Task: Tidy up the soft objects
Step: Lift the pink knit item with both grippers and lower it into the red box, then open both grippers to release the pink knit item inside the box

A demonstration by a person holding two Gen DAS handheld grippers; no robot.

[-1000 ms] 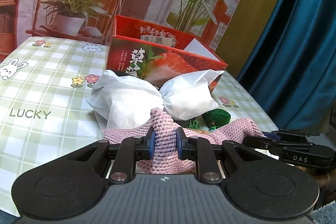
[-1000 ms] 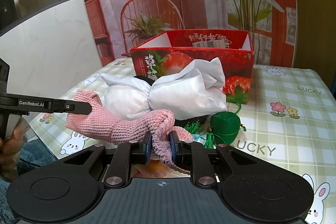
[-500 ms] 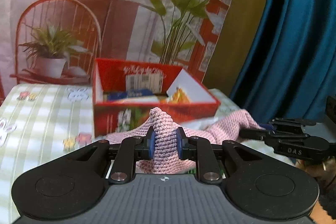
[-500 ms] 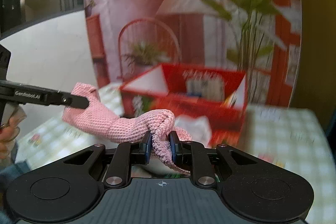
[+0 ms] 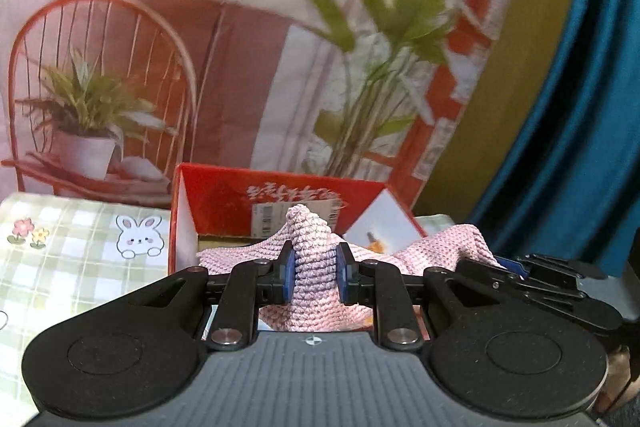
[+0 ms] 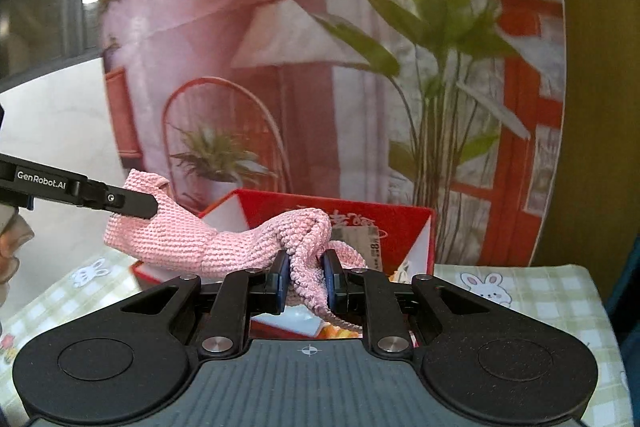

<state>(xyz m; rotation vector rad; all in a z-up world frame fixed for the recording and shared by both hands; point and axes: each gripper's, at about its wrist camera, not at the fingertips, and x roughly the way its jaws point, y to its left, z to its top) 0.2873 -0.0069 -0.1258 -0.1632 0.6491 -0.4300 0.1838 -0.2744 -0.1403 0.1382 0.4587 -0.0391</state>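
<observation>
Pink knit cloth (image 5: 316, 267) is held pinched by left gripper (image 5: 316, 269) & right gripper (image 6: 306, 281), above red box (image 5: 280, 203). Step: carrying. Next: lowering into box, then jaws opened.

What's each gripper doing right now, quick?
Left gripper: shut on the pink knitted cloth.
Right gripper: shut on the same cloth, at its other end.

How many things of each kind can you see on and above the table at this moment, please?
Pink knitted piece: 1
Red box: 1
Claws: 2, both shut on the knit
Total: 4
</observation>
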